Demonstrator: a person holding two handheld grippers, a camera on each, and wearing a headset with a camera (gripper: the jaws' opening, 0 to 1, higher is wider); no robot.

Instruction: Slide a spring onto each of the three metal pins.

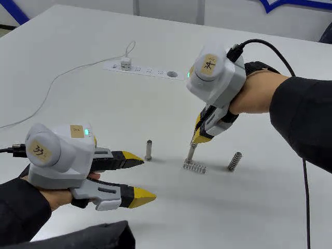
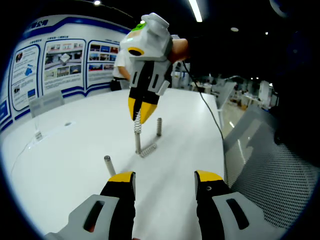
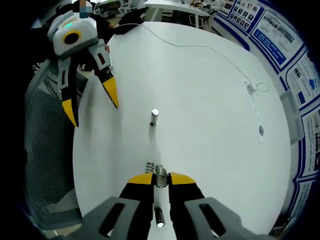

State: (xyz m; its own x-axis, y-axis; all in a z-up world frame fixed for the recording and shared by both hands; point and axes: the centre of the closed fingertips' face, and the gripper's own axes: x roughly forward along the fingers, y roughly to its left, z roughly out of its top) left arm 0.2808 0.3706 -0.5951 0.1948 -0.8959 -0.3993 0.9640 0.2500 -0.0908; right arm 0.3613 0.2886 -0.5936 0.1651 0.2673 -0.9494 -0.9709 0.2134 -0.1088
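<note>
My right gripper point(image 1: 196, 139) points straight down and is shut on a spring point(image 3: 160, 176) held at the top of the middle pin point(image 1: 191, 154). From the left gripper view the spring point(image 2: 137, 124) sits over that pin point(image 2: 137, 142). A second spring point(image 1: 194, 166) lies flat at the pin's foot. To its right a pin carries a spring point(image 1: 235, 161) and leans a little. A bare pin point(image 1: 149, 149) stands upright on the left. My left gripper point(image 1: 146, 179) hovers open near the bare pin point(image 2: 107, 164), with nothing between its jaws.
A white power strip point(image 1: 145, 70) with a plugged-in charger and cable lies at the back of the white table point(image 1: 104, 114). A black cable runs from my right gripper past the person's sleeve point(image 1: 303, 116). Wall posters point(image 2: 65, 60) stand behind.
</note>
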